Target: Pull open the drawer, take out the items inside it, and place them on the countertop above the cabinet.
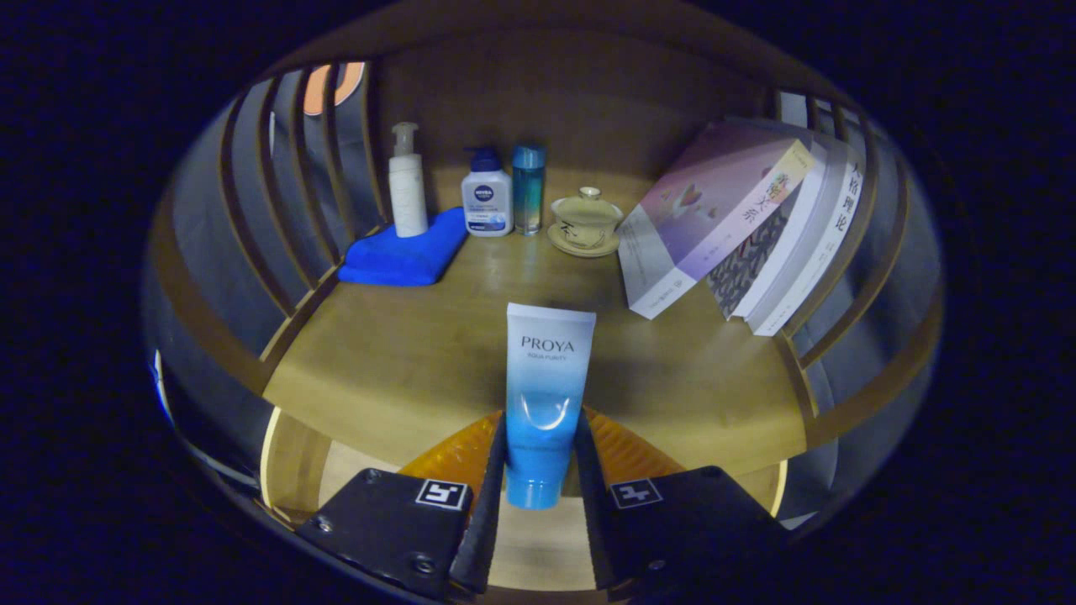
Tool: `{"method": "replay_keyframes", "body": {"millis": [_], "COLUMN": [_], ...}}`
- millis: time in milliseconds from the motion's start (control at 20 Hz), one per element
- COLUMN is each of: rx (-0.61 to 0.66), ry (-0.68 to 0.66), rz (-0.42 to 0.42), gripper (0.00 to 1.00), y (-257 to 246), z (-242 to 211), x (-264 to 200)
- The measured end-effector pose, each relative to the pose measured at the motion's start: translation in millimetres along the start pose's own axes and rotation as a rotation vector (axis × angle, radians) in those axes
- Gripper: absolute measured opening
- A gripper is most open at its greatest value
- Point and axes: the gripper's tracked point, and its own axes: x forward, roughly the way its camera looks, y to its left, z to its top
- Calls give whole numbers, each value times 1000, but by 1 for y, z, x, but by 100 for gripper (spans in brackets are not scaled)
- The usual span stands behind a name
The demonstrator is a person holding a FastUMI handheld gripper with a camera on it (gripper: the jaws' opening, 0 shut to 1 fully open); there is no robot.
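Gripped between both fingers of the tongs point(540, 470), a blue and white tube point(545, 395) stands cap-down over the front edge of the tabletop point(403, 370). Beyond it, by the back wall, a white pump bottle point(407, 181) rests on a folded blue cloth point(408, 252), beside a lotion bottle point(487, 197), a blue bottle point(529, 187), a lidded cup point(586, 220) and leaning books point(740, 218).

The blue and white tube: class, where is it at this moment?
In the gripper view, the blue and white tube stands cap-down between the fingers of the tool, which press on both its sides, in front of the wooden countertop.
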Motion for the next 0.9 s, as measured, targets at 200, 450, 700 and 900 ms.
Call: {"method": "replay_keyframes", "body": {"millis": [200, 450, 700, 900], "rx": [37, 60, 94, 52], "ry": [-5, -29, -228, -342], "rz": [-40, -37, -24, 16], "gripper": [48, 48, 72, 95], "y": [-8, -10, -9, 10], "z": [0, 0, 32, 30], "x": [22, 31, 5, -42]}}
